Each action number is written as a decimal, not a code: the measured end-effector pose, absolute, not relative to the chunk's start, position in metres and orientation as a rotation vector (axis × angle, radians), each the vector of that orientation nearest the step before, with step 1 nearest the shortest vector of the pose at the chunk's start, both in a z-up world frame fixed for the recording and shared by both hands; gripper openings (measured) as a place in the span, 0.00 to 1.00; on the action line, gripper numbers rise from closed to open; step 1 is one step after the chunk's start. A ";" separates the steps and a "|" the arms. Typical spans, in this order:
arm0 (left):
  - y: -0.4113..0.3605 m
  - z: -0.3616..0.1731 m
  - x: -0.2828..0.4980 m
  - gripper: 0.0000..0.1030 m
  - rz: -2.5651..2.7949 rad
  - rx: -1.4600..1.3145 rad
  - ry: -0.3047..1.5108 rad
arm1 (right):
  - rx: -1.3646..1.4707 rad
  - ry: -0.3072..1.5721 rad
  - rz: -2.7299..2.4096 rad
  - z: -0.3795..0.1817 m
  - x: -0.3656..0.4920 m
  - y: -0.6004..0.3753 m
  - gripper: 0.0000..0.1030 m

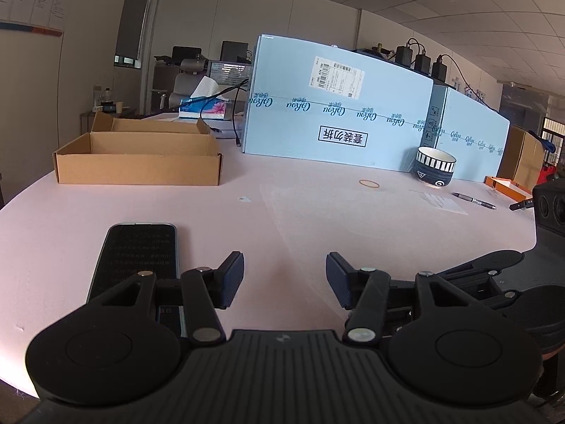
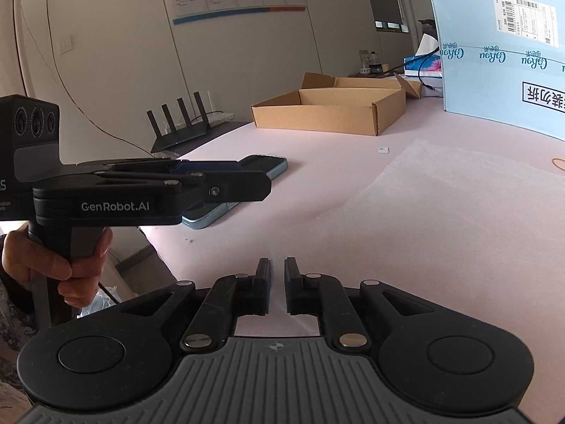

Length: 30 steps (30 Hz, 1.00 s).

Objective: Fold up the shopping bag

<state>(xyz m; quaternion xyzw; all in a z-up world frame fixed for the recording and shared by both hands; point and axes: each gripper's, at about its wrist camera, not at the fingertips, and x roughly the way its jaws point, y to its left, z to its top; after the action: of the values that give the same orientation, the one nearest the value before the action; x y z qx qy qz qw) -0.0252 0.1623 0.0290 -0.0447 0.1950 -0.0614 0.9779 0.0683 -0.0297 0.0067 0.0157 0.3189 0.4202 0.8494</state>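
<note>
My left wrist camera looked low across the bench [image 1: 317, 212] toward the blue carton [image 1: 339, 113]; my right one faced leftward. Both shared the cardboard tray [image 1: 137, 162] and phone [image 2: 247, 176].

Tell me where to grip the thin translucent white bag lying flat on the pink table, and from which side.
Probably pinch the translucent white bag at its near left edge, coming in low from the front: there it lifts slightly, casting a shadow; elsewhere it lies flat on the pink table.

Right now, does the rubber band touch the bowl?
Apart. The left wrist view shows bare table between the rubber band and the bowl.
</note>
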 end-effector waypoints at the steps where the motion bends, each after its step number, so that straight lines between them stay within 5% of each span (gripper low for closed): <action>1: 0.162 0.034 -0.021 0.48 -0.133 -0.077 0.387 | 0.041 0.667 0.882 0.010 0.066 -0.037 0.18; 6: 0.164 0.065 0.014 0.48 -0.164 -0.037 0.372 | 0.067 0.580 0.771 0.034 0.058 -0.088 0.18; 11: 0.158 0.076 0.082 0.72 -0.218 -0.124 0.381 | 0.101 0.518 0.514 0.045 0.069 -0.152 0.19; 14: 0.147 0.061 0.143 0.71 -0.218 -0.124 0.523 | 0.138 0.495 0.406 0.047 0.072 -0.184 0.23; 18: 0.145 0.036 0.190 0.58 -0.216 -0.126 0.611 | 0.169 0.473 0.346 0.042 0.068 -0.215 0.26; 23: 0.141 0.009 0.215 0.60 -0.193 -0.071 0.685 | 0.106 0.443 0.378 0.039 0.081 -0.224 0.26; 30: 0.145 0.004 0.236 0.60 -0.186 -0.082 0.708 | -0.017 0.466 0.456 0.036 0.138 -0.199 0.06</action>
<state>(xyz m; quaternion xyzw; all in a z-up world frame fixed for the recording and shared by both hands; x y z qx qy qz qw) 0.2359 0.1450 0.0043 -0.0398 0.3460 -0.0910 0.9329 0.1376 -0.1986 0.0355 -0.0084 0.2287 0.2241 0.9473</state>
